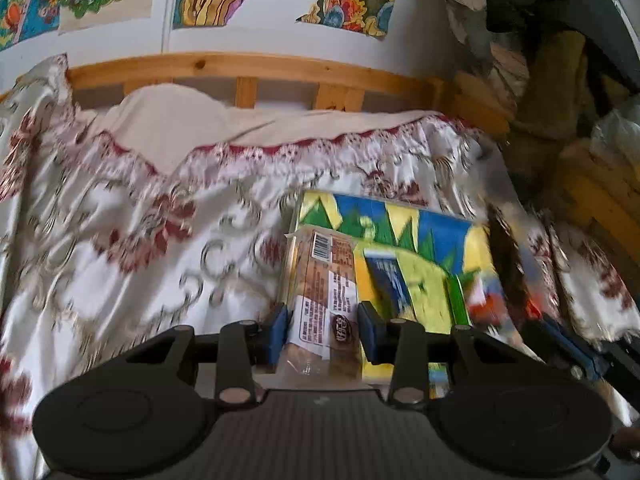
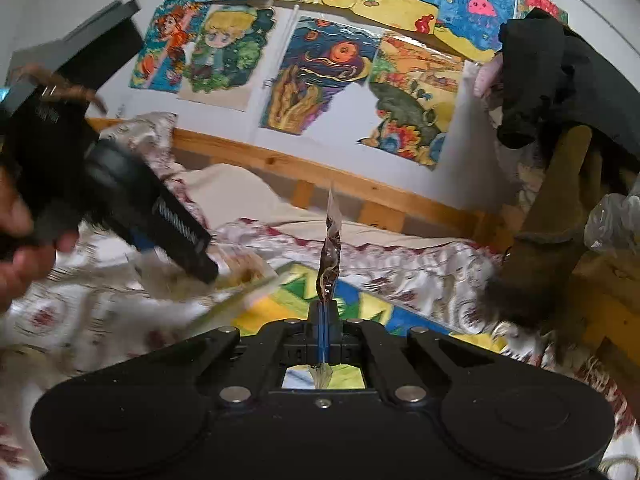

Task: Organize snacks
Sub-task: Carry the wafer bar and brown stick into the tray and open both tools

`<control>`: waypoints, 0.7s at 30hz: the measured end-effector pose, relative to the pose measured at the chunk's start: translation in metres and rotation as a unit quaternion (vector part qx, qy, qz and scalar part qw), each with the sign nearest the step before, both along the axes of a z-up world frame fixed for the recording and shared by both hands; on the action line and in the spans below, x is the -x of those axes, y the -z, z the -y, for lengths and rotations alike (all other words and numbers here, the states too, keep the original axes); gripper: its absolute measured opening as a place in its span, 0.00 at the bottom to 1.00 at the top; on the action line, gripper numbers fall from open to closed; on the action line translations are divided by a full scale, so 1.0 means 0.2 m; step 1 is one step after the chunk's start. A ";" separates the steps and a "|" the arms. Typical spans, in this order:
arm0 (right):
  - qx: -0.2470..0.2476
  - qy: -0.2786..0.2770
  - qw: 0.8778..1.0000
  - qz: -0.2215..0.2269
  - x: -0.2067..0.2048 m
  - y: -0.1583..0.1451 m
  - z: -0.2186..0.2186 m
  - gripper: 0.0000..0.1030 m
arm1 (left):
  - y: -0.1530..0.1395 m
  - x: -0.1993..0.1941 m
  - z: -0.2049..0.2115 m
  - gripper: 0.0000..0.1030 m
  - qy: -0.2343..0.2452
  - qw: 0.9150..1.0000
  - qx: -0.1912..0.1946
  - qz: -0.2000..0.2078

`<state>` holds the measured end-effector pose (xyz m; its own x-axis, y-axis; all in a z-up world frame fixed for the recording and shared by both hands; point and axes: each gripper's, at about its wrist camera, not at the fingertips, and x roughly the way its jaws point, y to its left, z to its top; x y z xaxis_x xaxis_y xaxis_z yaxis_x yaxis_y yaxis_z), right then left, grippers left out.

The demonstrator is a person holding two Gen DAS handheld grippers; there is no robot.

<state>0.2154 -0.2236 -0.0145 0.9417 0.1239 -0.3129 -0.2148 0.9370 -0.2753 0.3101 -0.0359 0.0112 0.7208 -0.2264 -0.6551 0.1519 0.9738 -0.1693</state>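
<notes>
— Where's the snack?

— Right between my left tongs: clear-wrapped snack pack, clamped, over the colourful board on the bed.

— Right side?

— My right tongs are pinched together on a thin wrapper, standing upright.

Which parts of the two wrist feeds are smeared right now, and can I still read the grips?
Left wrist view: the cloth and colourful board are motion-smeared, yet the snack packet between the left gripper pads reads sharp. Right wrist view: the left side is blurred; the right gripper, pinching a thin wrapper, is crisp.
</notes>
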 end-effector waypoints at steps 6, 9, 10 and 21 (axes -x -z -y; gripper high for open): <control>0.008 0.016 1.000 -0.021 -0.20 0.17 0.10 0.00 | 0.09 -0.23 0.10 0.40 -0.005 1.000 -0.013 0.002; 0.006 0.023 0.999 -0.045 -0.27 0.25 0.12 0.00 | 0.17 -0.31 0.16 0.40 -0.005 1.000 -0.018 -0.008; 0.002 0.025 0.998 -0.055 -0.28 0.27 0.13 0.00 | 0.21 -0.33 0.19 0.40 -0.005 1.000 -0.021 -0.013; -0.015 0.041 0.993 -0.107 -0.37 0.40 0.19 0.00 | 0.39 -0.35 0.33 0.40 0.008 0.998 -0.064 -0.020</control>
